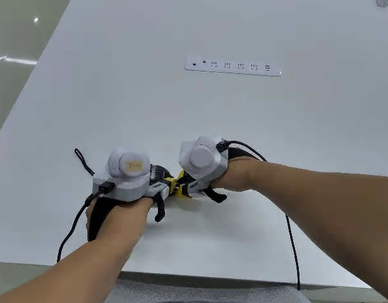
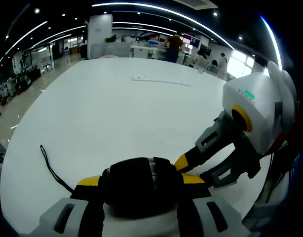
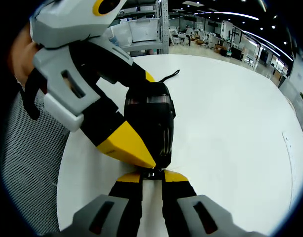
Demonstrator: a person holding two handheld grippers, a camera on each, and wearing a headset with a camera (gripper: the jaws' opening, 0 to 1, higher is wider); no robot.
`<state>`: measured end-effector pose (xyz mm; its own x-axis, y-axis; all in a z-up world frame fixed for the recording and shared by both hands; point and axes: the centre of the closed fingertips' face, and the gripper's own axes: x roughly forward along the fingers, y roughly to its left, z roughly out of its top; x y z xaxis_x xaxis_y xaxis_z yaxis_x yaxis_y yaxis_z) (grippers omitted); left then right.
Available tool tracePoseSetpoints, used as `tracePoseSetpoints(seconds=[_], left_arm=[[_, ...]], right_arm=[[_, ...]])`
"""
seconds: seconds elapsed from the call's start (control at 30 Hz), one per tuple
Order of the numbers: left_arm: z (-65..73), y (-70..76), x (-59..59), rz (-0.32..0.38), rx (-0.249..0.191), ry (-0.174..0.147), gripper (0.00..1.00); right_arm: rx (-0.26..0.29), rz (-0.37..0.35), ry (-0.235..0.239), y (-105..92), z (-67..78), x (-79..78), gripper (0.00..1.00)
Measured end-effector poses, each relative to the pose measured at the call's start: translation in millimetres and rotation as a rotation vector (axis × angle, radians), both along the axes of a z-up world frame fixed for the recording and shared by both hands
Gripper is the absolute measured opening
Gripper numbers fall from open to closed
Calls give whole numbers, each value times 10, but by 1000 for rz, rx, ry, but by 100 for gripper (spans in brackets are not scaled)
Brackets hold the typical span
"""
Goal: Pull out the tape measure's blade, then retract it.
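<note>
A black tape measure rests on the white table, and my left gripper is shut on its body. Its thin black wrist strap trails away over the table. My right gripper comes in from the opposite side and is shut on the blade's end hook, right at the case. No length of blade shows between hook and case. In the head view the left gripper and right gripper meet tip to tip, with the tape measure mostly hidden between them.
A white power strip lies at the far side of the table. Black cables run from the grippers over the near table edge. Open white surface stretches to the left, right and behind.
</note>
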<state>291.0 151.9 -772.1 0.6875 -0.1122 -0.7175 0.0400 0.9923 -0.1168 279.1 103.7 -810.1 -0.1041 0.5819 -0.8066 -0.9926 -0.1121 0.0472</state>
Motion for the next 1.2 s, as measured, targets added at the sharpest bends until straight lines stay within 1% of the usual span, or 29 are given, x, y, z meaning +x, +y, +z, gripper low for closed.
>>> tracePoseSetpoints(seconds=[0.2,0.3,0.4,0.47,0.53,0.57,0.6,0.67,0.73,0.77,0.83,0.87,0.93,0.97,1.0,1.03,1.07,1.1,1.17,1.2], left_arm=[[-2,-1,-2,-7,-7,-7,56],[-7,-3,2,-4,-19,-3,57],[-10,-9,5,-6,-33,-7,59],[-16,-22,1,-38,-17,-3,60],[-19,-35,-2,-100,40,-15,60],[-26,-39,-15,-117,59,-14,60],[-25,-65,-16,-131,55,-27,61],[-25,-79,-24,-141,47,-32,64],[-9,-81,-12,-164,56,-46,65],[12,-89,13,-205,78,-70,66],[35,-108,43,-248,81,-95,66],[45,-125,49,-302,92,-103,67],[74,-141,76,-401,116,-139,70],[51,-142,60,-447,123,-126,72],[34,-138,44,-479,125,-113,72],[35,-133,55,-539,141,-117,72],[43,-163,51,-588,134,-120,70],[45,-173,38,-649,142,-109,68],[68,-160,75,-740,202,-125,66],[79,-168,108,-803,224,-132,65]], right_arm=[[-3,0,5,-5,3,-6,13],[-4,4,2,-8,3,-8,13],[-4,5,1,-4,3,-7,13],[-2,4,1,3,3,-6,13],[-3,4,2,10,3,-2,13],[-2,4,3,10,3,-1,13],[-1,1,7,9,4,-1,13],[-1,1,8,9,4,-3,13],[0,0,9,10,4,-3,13],[-1,-4,12,11,5,-5,13],[0,-1,10,10,4,-5,13],[-1,-2,10,10,3,-5,13],[-2,-4,10,8,3,-7,13],[-2,-5,9,8,3,-9,13],[-3,-6,9,8,4,-10,13],[-3,-5,6,7,3,-10,13],[-3,-5,6,6,3,-10,13],[-3,-6,6,6,1,-10,13],[-2,-5,5,6,0,-9,13],[-3,-6,5,7,0,-8,13]])
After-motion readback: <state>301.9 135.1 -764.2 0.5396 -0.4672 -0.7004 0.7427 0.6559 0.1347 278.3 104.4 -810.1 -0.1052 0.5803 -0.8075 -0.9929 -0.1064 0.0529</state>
